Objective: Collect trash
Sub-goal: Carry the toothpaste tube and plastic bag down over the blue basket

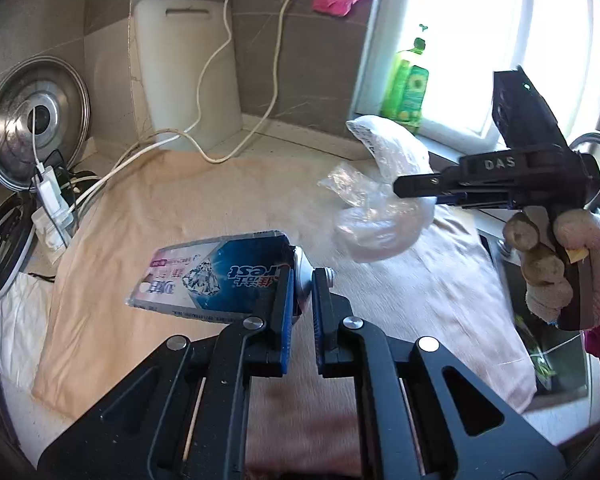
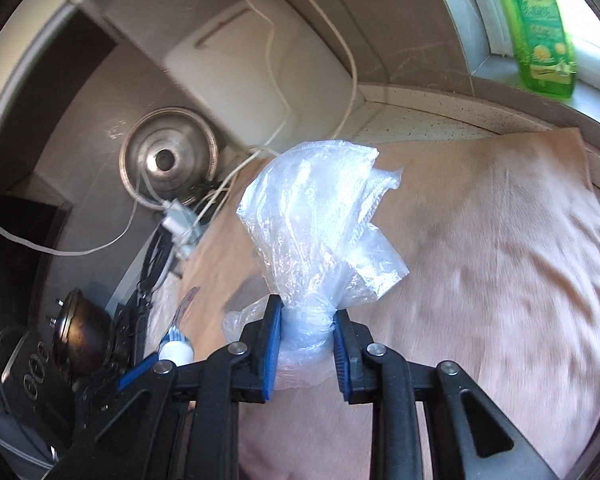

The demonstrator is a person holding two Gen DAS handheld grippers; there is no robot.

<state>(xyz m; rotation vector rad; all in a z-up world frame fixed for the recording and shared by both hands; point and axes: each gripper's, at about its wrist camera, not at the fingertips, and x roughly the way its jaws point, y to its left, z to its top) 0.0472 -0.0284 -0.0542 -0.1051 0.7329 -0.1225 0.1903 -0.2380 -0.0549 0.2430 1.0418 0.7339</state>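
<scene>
My left gripper (image 1: 302, 280) is shut on the neck of a flattened blue and white toothpaste tube (image 1: 216, 280), held above the beige cloth (image 1: 148, 208). The tube's nozzle and the left gripper's tip show at the lower left of the right wrist view (image 2: 176, 350). My right gripper (image 2: 306, 320) is shut on a crumpled clear plastic bag (image 2: 320, 216), lifted off the cloth (image 2: 500, 260). In the left wrist view the right gripper (image 1: 412, 188) comes in from the right with the bag (image 1: 384, 196) bunched around its fingers.
A white cutting board (image 1: 188, 72) leans on the back wall. A steel pot lid (image 1: 36, 120), a power strip (image 1: 52, 208) and white cables (image 1: 220, 80) crowd the left corner. A green detergent bottle (image 1: 408, 84) stands on the windowsill. A sink edge (image 1: 540, 320) lies right.
</scene>
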